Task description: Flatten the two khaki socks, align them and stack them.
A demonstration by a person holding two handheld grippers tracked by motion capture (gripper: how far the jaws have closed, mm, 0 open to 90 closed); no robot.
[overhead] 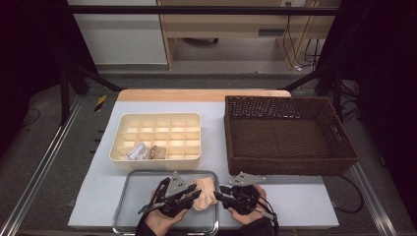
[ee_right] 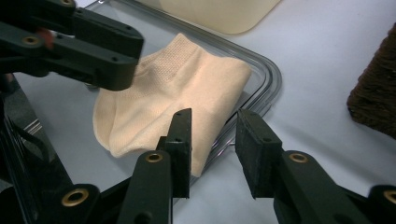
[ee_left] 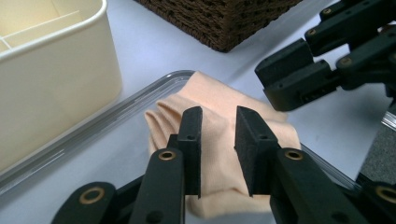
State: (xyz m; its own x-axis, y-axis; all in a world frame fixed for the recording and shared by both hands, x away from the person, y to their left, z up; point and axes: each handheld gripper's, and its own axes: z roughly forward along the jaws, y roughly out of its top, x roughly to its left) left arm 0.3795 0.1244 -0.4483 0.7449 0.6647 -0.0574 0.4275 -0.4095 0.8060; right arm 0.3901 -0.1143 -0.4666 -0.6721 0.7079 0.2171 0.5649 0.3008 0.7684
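Pale worktop's near edge carries a metal tray (overhead: 129, 196) where both grippers (overhead: 183, 195) (overhead: 227, 191) hover, jaws apart, over 1 peach sock (overhead: 205, 192) awaiting the divided box (overhead: 192, 118), 2 rolls already stowed.

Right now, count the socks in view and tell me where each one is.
3. A peach sock lies on the metal tray between both grippers; a white sock and a tan rolled sock sit in the organizer's front compartments. Others may be hidden.

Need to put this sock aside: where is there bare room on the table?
The wicker basket is empty. The organizer has many free cells; two front-left ones hold rolled items. Bare table lies right of the tray, before the basket. The tray's right end is crowded: sock, both grippers.
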